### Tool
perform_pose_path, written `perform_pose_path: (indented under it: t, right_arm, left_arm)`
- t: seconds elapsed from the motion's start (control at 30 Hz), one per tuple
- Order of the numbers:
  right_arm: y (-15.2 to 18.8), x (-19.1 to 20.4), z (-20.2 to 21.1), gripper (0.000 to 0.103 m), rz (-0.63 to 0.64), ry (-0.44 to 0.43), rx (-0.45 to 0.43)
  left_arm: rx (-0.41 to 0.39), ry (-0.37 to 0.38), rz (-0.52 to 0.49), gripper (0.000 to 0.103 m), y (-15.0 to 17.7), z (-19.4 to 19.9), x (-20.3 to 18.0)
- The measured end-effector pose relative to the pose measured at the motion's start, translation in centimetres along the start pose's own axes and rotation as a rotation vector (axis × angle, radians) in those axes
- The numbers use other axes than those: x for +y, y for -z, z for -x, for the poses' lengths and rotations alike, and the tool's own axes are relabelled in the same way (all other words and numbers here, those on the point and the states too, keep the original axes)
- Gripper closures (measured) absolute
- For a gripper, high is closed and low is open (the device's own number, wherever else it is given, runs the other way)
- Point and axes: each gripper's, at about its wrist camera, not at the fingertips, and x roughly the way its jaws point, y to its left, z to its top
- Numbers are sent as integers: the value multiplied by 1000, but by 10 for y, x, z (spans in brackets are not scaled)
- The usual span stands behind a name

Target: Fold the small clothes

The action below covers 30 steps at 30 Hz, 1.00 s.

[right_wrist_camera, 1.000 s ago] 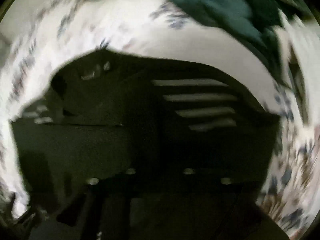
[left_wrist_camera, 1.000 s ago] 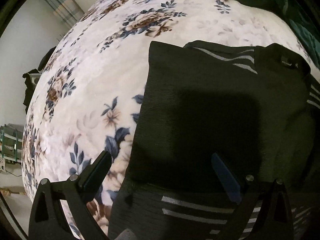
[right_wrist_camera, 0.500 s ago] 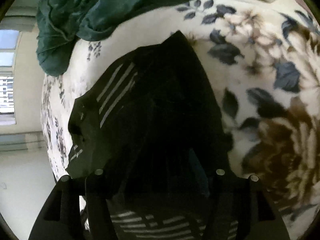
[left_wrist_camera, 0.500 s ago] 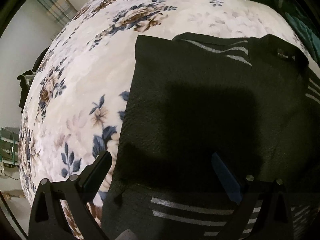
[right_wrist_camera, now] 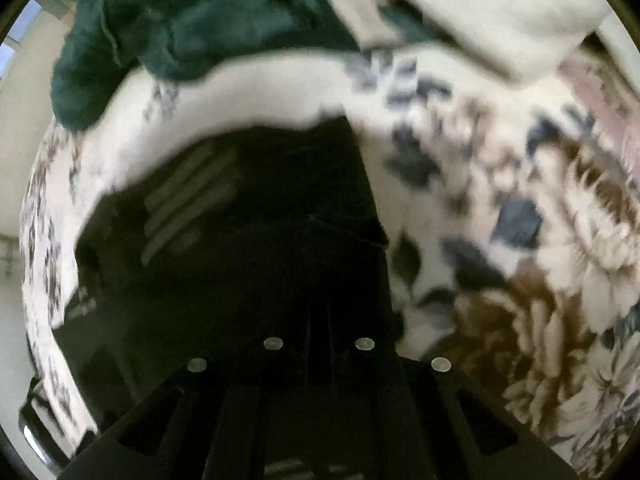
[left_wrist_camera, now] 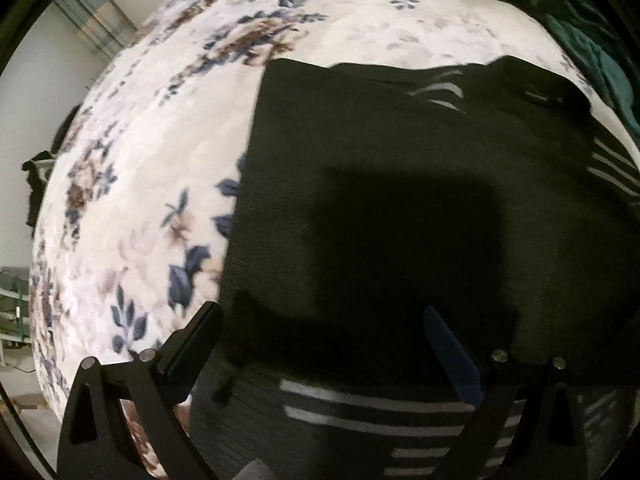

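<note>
**Left wrist view: dark shirt spread out right under both grippers**

Left wrist camera is looking down on the black garment [left_wrist_camera: 400,208], which is lying mostly flat on the floral bedspread [left_wrist_camera: 152,152]. The left hand-held gripper [left_wrist_camera: 320,340] is hovering over the near part of it with its fingers spread wide apart and nothing pinched between them; white stripes on the fabric are showing just below the fingertips. A dark green blanket [left_wrist_camera: 592,52] is bunching up at the far right edge of the bed.

Right wrist camera is pretty blurry. The right hand-held gripper [right_wrist_camera: 318,320] is sitting with its fingers drawn close together right over the black garment [right_wrist_camera: 240,208]'s right edge, and it's looking like dark fabric is caught between them, though I honestly can't tell for sure. The green blanket [right_wrist_camera: 192,24] is lying beyond the garment, with a cream pillow [right_wrist_camera: 480,12] next to it.
</note>
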Motion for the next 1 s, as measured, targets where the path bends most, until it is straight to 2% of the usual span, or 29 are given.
perform_pose_path:
  t: [0.07, 0.1, 0.13, 0.2, 0.33, 0.43, 0.53, 0.67, 0.8, 0.9, 1.0]
  right_arm:
    - [3, -8, -5, 89, -11, -13, 62]
    - [5, -10, -3, 74, 1, -6, 77]
    - [7, -9, 1, 44, 26, 7, 82]
    - [14, -7, 16, 15, 75, 20, 59]
    - [33, 9, 55, 15, 188, 100, 6]
    - [46, 15, 85, 10, 236, 108, -16]
    - [54, 23, 108, 9, 283, 83, -21]
    - [57, 16, 131, 9, 327, 4, 23]
    - [44, -11, 137, 9, 370, -100, 97]
    - [28, -33, 127, 9, 392, -176, 201]
    - [9, -53, 117, 9, 416, -262, 295]
  left_arm:
    - [14, 50, -1, 1, 2, 6, -5]
    - [19, 66, -5, 1, 4, 10, -8]
    - [17, 87, -13, 1, 6, 18, -12]
    - [3, 112, -29, 1, 10, 34, -20]
    - [-31, 158, -48, 1, 23, 78, -35]
    - [-53, 180, -41, 1, 36, 115, -45]
    - [-76, 172, -22, 1, 49, 146, -54]
    - [-88, 117, 31, 1, 72, 174, -73]
    - [-58, 39, 111, 1, 98, 190, -98]
    - [-20, -17, 180, 1, 122, 199, -123]
    - [24, -15, 246, 1, 151, 198, -149]
